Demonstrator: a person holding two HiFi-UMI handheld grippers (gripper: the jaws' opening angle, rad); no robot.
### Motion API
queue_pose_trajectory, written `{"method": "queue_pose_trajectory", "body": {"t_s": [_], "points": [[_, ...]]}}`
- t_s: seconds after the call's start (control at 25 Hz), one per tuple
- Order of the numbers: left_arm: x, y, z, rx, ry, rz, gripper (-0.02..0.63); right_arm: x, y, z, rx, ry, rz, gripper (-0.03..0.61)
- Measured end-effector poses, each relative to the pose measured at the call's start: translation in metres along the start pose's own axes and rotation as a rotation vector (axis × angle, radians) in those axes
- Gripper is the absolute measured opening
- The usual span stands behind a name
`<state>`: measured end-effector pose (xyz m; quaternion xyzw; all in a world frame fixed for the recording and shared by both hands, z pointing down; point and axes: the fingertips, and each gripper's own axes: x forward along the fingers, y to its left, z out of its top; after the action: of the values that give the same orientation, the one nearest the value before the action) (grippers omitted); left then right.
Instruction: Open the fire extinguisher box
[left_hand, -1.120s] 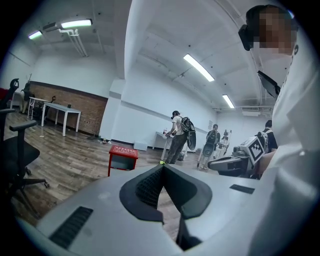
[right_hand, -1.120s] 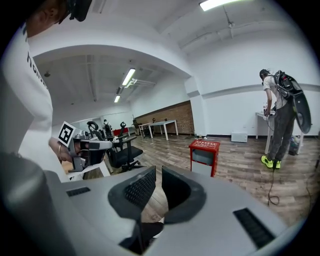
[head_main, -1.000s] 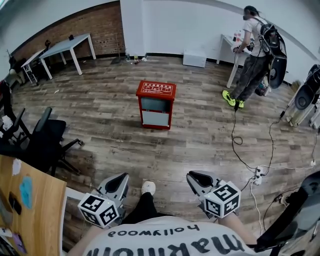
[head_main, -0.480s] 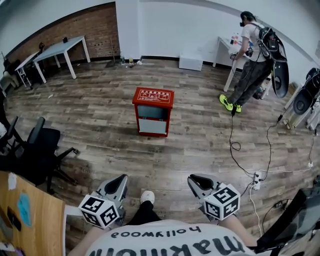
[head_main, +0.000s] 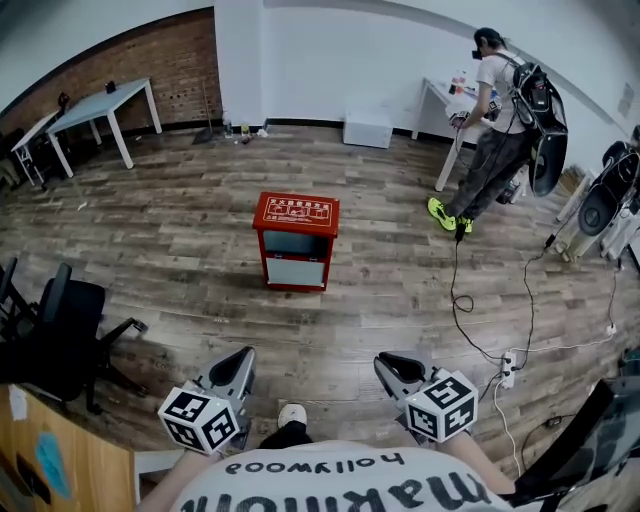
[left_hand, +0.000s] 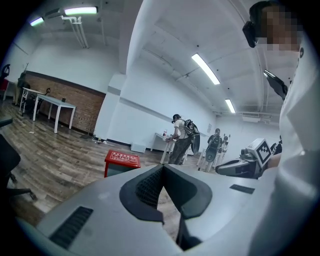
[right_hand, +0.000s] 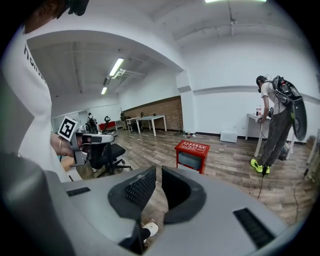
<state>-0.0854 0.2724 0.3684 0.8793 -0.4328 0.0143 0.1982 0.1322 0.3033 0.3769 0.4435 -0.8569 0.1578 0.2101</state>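
Observation:
The red fire extinguisher box (head_main: 295, 240) stands upright on the wooden floor a few steps ahead, its lid down and its glass front facing me. It also shows in the left gripper view (left_hand: 121, 161) and the right gripper view (right_hand: 191, 152). My left gripper (head_main: 240, 365) is held low at my waist, far short of the box, with its jaws (left_hand: 161, 169) shut on nothing. My right gripper (head_main: 390, 365) is beside it at the same height. Its jaws (right_hand: 158, 170) are drawn together to a thin slit, with nothing between them.
A person with a backpack (head_main: 497, 120) stands at a white table (head_main: 440, 105) at the far right. Cables and a power strip (head_main: 508, 365) lie on the floor at the right. A black office chair (head_main: 60, 330) and a wooden desk (head_main: 50, 460) are at my left.
The box has come closer and lower in the head view as I step forward. The chair has slid left. Both grippers keep their place and jaw setting.

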Motion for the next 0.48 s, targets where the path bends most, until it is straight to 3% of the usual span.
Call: {"method": "queue_pose_trajectory", "body": {"t_s": [0.16, 0.48], "points": [[0.017, 0.024, 0.018, 0.03, 0.0, -0.012, 0.006, 0.026, -0.008, 0.023, -0.006, -0.002, -0.001, 0.041], [0.051, 0.083, 0.045, 0.015, 0.024, -0.002, 0.006, 0.094, -0.021, 0.06, 0.001, 0.006, 0.021, 0.041]]}}
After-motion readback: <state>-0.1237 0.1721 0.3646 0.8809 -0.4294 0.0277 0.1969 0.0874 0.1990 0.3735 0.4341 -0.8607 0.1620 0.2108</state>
